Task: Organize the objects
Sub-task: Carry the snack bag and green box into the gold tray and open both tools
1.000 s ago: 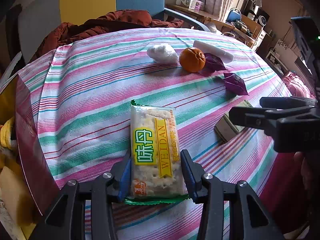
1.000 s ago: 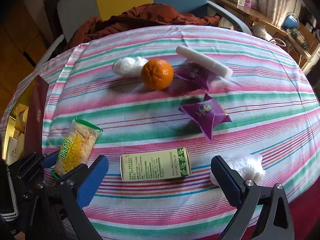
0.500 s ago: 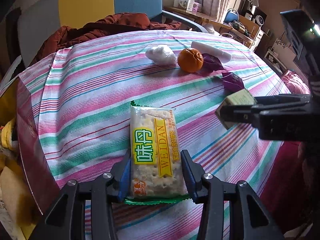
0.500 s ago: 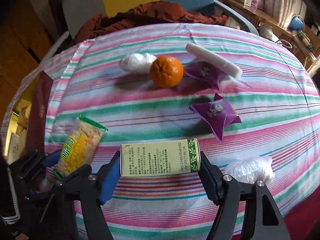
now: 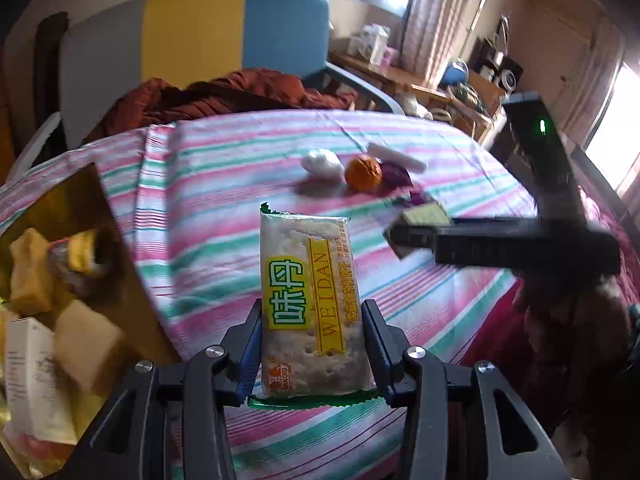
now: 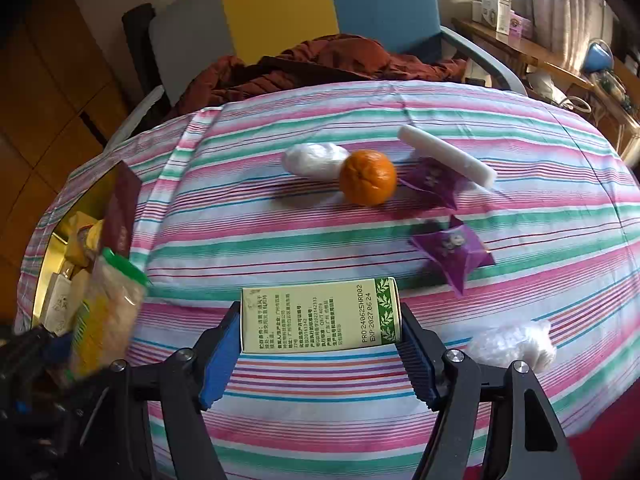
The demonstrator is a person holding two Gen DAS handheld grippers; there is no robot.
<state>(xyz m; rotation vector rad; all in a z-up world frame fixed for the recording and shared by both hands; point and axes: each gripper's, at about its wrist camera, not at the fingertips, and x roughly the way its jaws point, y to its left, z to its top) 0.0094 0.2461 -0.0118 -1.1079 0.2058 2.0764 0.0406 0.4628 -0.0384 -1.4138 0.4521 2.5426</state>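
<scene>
My left gripper (image 5: 312,348) is shut on a cracker packet (image 5: 310,300) with yellow labels, held above the striped tablecloth (image 5: 224,184). My right gripper (image 6: 318,344) is shut on a pale green box (image 6: 320,314), gripped by its two ends and lifted off the cloth. That box (image 5: 424,216) and the right gripper's arm also show at the right of the left wrist view. The cracker packet (image 6: 106,312) appears blurred at the left of the right wrist view. An open red box (image 5: 60,264) at the left holds several items.
On the cloth lie an orange (image 6: 368,177), a white wad (image 6: 314,160), a white stick (image 6: 446,156), two purple packets (image 6: 452,250) and a clear plastic wad (image 6: 512,344). A red-brown coat (image 6: 320,64) lies on a chair behind the table.
Both grippers have risen from the cloth with their loads. The right gripper closed on the green box a second ago. The red box at the left now shows its contents.
</scene>
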